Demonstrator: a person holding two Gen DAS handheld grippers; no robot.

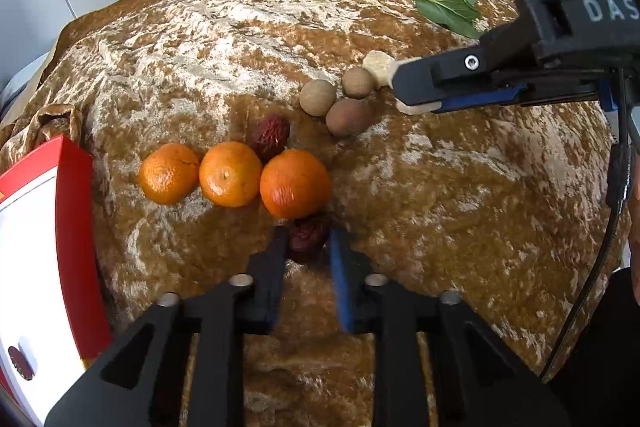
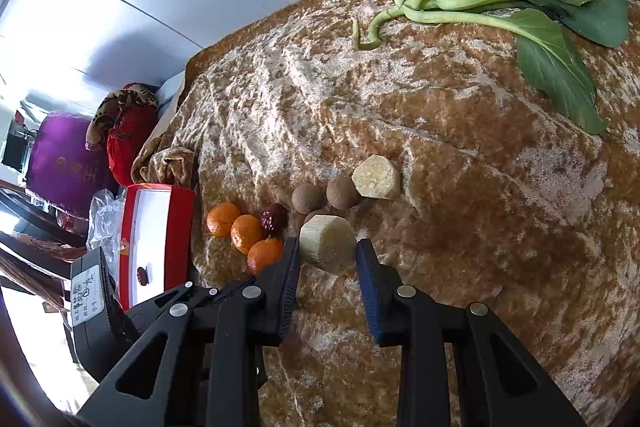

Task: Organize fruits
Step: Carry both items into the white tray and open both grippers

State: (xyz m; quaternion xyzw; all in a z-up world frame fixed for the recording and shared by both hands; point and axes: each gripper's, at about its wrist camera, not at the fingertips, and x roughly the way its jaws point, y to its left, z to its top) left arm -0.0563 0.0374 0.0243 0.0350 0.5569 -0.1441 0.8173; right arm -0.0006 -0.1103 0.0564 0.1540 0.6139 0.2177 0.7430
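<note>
L gripper (image 1: 309, 239) clamped on red date (image 1: 306, 241) just beside nearest orange (image 1: 294, 183); only R view shows R gripper (image 2: 328, 251) pinching pale chunk (image 2: 327, 243).

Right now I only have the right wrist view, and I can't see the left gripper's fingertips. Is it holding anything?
Observer: Yes. The left gripper is shut on a dark red date, just in front of the nearest orange.
Operator: The pale chunk between my fingers blocks the brown round fruits. How many are there?
Observer: Three brown round fruits, clustered together on the cloth.
</note>
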